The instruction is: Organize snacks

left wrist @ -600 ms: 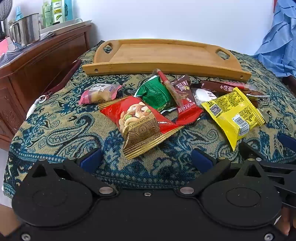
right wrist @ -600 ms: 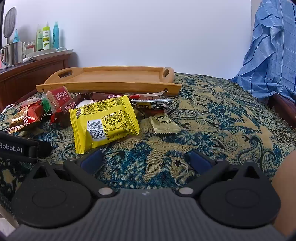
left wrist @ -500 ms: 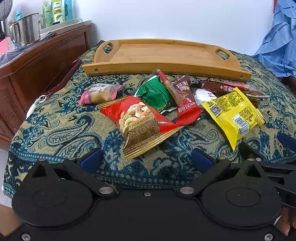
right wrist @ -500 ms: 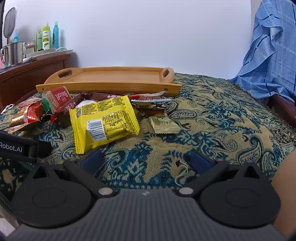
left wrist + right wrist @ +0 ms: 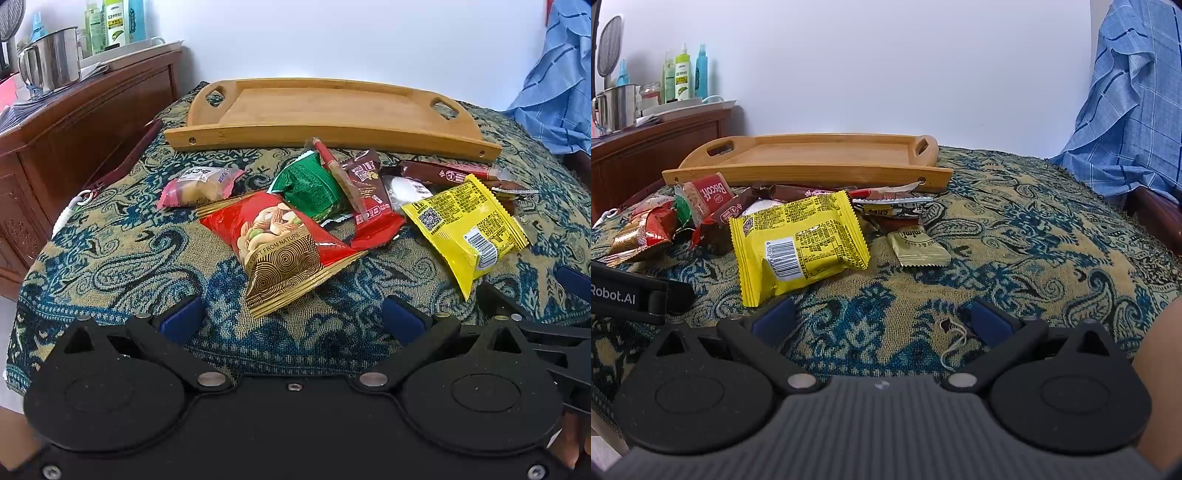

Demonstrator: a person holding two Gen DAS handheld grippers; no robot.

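A pile of snack packets lies on a patterned cloth in front of a wooden tray (image 5: 325, 110), which also shows in the right wrist view (image 5: 812, 158). A red and gold nut bag (image 5: 284, 251) lies just ahead of my left gripper (image 5: 291, 319), which is open and empty. A yellow packet (image 5: 799, 243) lies just ahead and left of my right gripper (image 5: 882, 317), also open and empty. The yellow packet (image 5: 465, 229) shows at the right in the left wrist view. A green packet (image 5: 308, 188), a pink packet (image 5: 199, 184) and brown bars (image 5: 443, 173) lie behind.
A wooden cabinet (image 5: 74, 136) with a steel mug (image 5: 51, 62) and bottles stands at the left. Blue checked cloth (image 5: 1134, 110) hangs at the right. A small gold sachet (image 5: 918, 245) lies right of the yellow packet. The left gripper's body (image 5: 631, 295) juts in.
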